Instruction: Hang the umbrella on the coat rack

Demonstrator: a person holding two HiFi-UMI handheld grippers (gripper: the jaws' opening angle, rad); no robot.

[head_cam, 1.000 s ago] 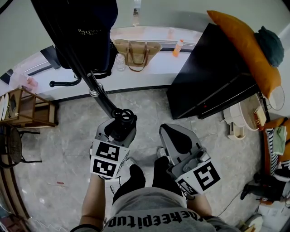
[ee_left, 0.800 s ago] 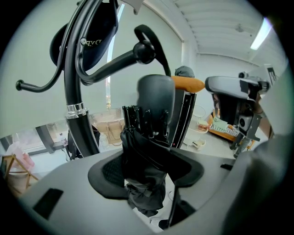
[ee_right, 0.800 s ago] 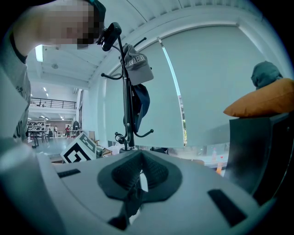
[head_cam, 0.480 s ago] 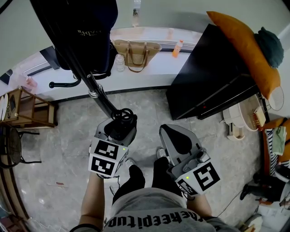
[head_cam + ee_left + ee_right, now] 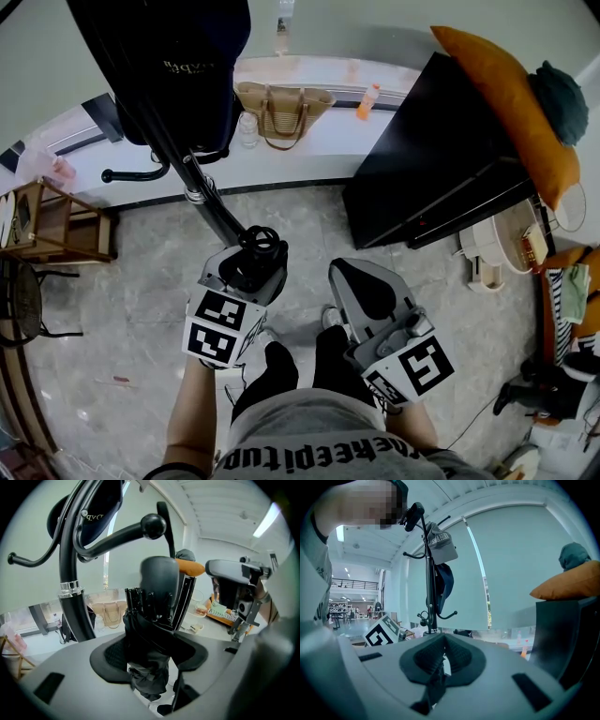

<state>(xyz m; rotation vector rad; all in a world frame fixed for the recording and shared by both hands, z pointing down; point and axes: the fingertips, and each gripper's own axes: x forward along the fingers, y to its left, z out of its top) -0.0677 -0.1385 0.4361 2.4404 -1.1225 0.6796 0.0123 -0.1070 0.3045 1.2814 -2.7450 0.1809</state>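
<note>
A folded black umbrella [image 5: 146,620] stands upright between the jaws of my left gripper [image 5: 150,660], which is shut on it. In the head view the umbrella's ribbed end [image 5: 261,242] pokes out of the left gripper [image 5: 246,270], close to the foot of the black coat rack pole [image 5: 202,195]. The rack's pole [image 5: 74,606] rises just left of the umbrella, and a ball-tipped hook [image 5: 153,525] curves above it. Dark clothing [image 5: 167,66] hangs on the rack. My right gripper [image 5: 367,291] is shut and holds nothing; its own view [image 5: 442,660] shows the rack [image 5: 431,573] with caps beyond.
A black cabinet [image 5: 441,159] stands at the right with an orange cushion [image 5: 506,94] on it. A woven bag [image 5: 282,109] and an orange bottle [image 5: 367,98] sit on the white sill. A wooden shelf [image 5: 52,225] is at the left.
My left gripper with the umbrella has shifted slightly right and up, closer along the rack's pole. The right gripper has barely moved.
</note>
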